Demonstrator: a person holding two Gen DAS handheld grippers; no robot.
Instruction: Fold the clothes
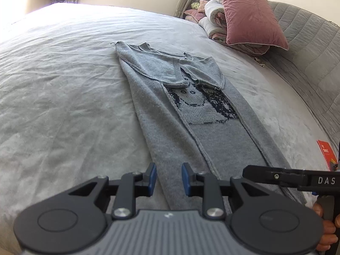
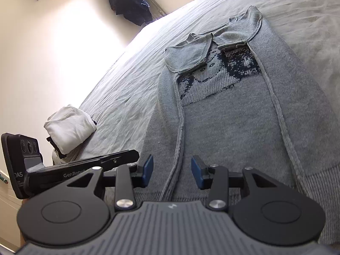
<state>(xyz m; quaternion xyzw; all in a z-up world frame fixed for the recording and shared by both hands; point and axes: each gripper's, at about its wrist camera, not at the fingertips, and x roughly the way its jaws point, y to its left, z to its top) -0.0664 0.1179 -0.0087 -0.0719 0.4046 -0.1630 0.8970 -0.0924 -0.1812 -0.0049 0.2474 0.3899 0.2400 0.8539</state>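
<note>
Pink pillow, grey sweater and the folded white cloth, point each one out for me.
Pink pillow (image 1: 250,14): left wrist view, middle of its face.
Grey sweater (image 2: 231,131): right wrist view, plain lower body.
Folded white cloth (image 2: 69,128): right wrist view, its top.

Grey-sheeted bed carries sweater, pillow, white bundle.

Grey sweater — dark, perhaps navy motif

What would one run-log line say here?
sweater: sides folded in, on bed | left claw: open | right claw: open
</note>
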